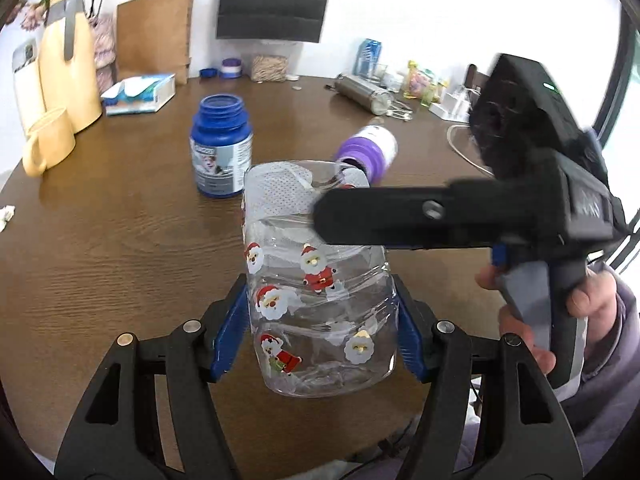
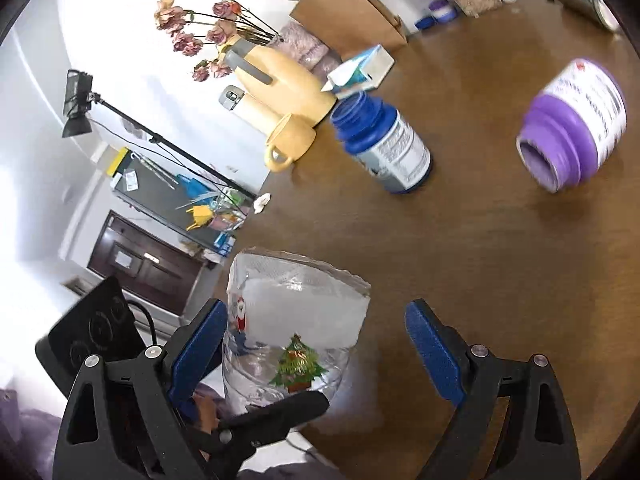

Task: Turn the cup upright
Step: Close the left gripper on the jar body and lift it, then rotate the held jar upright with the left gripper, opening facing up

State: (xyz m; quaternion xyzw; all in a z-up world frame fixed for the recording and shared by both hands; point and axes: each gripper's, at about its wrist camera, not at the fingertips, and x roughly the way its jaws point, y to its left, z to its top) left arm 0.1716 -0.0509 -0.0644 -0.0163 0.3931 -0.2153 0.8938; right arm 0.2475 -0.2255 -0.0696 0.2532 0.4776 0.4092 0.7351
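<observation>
The cup (image 1: pixel 320 280) is clear plastic with Santa stickers and a white band at its top. My left gripper (image 1: pixel 320 316) is shut on its lower body and holds it upright above the table's near edge. It also shows in the right wrist view (image 2: pixel 296 320), with a Christmas-tree sticker. My right gripper (image 2: pixel 316 344) is open, one blue pad (image 2: pixel 200 344) beside the cup's side and the other pad (image 2: pixel 434 354) well apart from it. In the left wrist view a right gripper finger (image 1: pixel 384 216) crosses in front of the cup's upper part.
On the brown round table (image 1: pixel 120 220) stand an open blue bottle (image 1: pixel 221 146), a purple jar on its side (image 1: pixel 370 148), a yellow jug and mug (image 1: pixel 64 92), a tissue box (image 1: pixel 138 94), a paper bag (image 1: pixel 154 34) and a steel flask (image 1: pixel 364 94).
</observation>
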